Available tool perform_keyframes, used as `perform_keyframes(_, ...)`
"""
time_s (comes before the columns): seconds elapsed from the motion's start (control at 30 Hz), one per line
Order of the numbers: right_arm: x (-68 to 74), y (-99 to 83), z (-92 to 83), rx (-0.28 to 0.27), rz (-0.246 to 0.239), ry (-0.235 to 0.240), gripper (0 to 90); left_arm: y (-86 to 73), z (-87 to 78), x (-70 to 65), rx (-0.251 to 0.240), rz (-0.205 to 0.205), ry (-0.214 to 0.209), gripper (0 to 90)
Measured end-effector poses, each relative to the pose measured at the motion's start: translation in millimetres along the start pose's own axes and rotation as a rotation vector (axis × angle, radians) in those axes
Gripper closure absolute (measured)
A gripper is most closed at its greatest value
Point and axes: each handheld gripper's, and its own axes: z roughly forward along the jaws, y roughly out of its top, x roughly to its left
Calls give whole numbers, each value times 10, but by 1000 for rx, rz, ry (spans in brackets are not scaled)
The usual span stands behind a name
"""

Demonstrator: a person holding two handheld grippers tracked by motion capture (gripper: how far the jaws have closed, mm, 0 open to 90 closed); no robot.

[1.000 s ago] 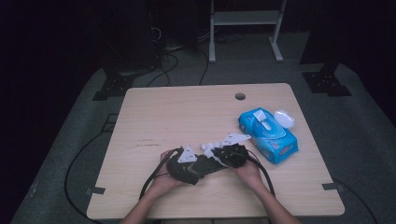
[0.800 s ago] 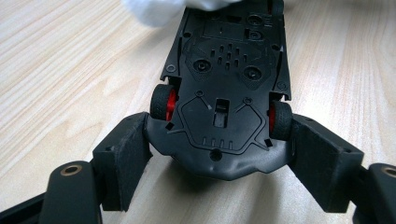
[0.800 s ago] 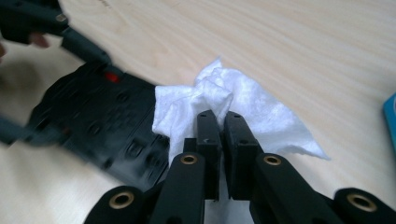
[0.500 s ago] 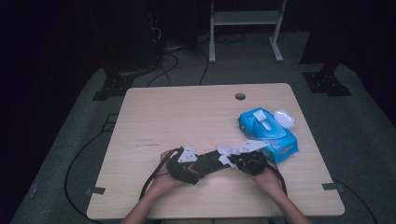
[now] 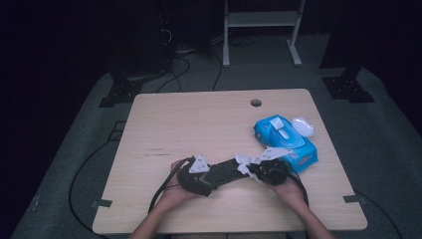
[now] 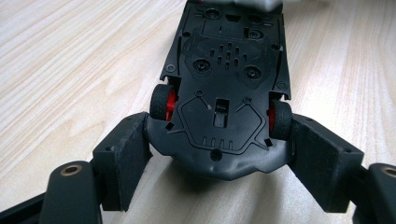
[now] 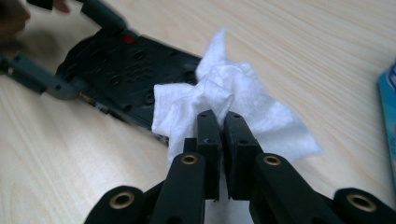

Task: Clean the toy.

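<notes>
Wiping the upturned black plastic toy car (image 6: 224, 88) clamped in the left hand-held gripper (image 6: 219, 154), the crumpled white wipe (image 7: 233, 107) pinched by the right hand-held gripper (image 7: 223, 122) at lower centre could slip free if it snags a wheel.

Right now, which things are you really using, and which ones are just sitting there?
In use: toy car, upside down, clamped by the left gripper; white wipe, pinched by the right gripper against the car.

Just lying about: blue wipes pack; small white object beside it.
</notes>
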Motion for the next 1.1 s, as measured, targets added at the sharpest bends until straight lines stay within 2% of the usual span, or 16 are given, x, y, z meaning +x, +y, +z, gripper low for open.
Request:
perform_keyframes(0.03, -51, -6, -2, -3, 30, 0, 852, 5, 7, -5, 0, 3, 2, 240)
perform_keyframes(0.07, -69, -5, 8, -7, 40, -10, 852, 12, 14, -14, 2, 6, 3, 240)
perform_keyframes(0.17, -62, 83, 103, -20, 41, -16, 852, 24, 31, -16, -1, -4, 10, 240)
perform_keyframes(0.27, -55, 216, 233, -29, 41, -10, 851, 16, 20, -25, 4, 3, 20, 240)
perform_keyframes(0.37, -49, 268, 282, -26, 38, -3, 852, 4, 5, 1, 4, 1, 14, 240)
perform_keyframes(0.43, -53, 240, 263, -11, 37, 12, 851, -5, -3, 23, -2, -13, 5, 240)
perform_keyframes(0.67, 35, 93, 40, 14, 26, 65, 852, -7, 13, 21, 5, -5, 12, 240)
perform_keyframes(0.77, 50, 82, 42, 27, 12, 67, 852, -1, 3, 30, 5, -10, 4, 239)
perform_keyframes(0.9, 7, 23, 54, -6, 45, 90, 852, -14, -2, 52, -6, -27, -11, 234)
perform_keyframes(1.03, 29, 7, 46, -10, 23, 84, 854, -22, -12, 72, 4, -36, -30, 230)
perform_keyframes(1.1, 38, 6, 43, -8, 12, 80, 854, -34, -23, 92, 9, -55, -44, 218)
